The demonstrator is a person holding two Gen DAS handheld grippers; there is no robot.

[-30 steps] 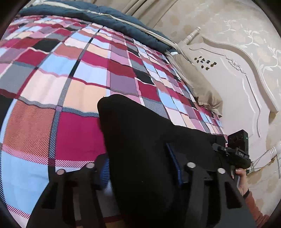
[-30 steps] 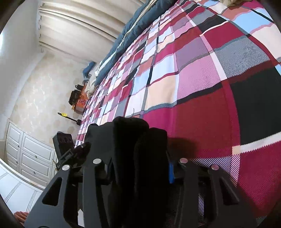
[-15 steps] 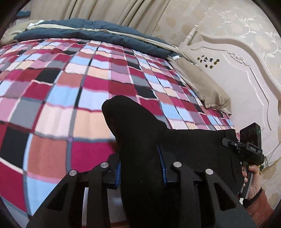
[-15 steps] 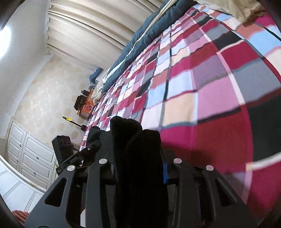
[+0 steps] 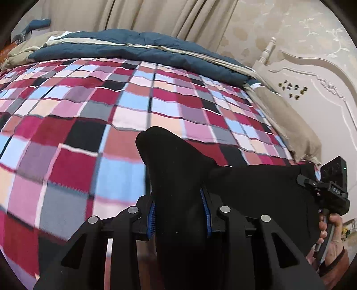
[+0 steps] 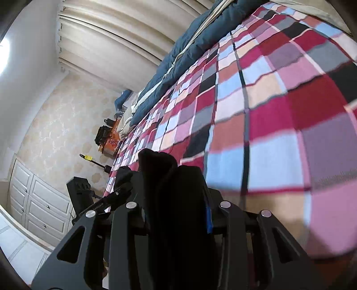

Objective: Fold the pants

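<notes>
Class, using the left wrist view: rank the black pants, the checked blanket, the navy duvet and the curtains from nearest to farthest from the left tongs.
1. Black pants: clamped in the left tongs.
2. Checked blanket: spread just beyond the pants.
3. Navy duvet: along the bed's far edge.
4. Curtains: behind the duvet, at the top.

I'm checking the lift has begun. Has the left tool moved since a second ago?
Yes. The left tool, shut on the black pants, has risen and tipped up: the curtain behind the plaid blanket now shows.
</notes>
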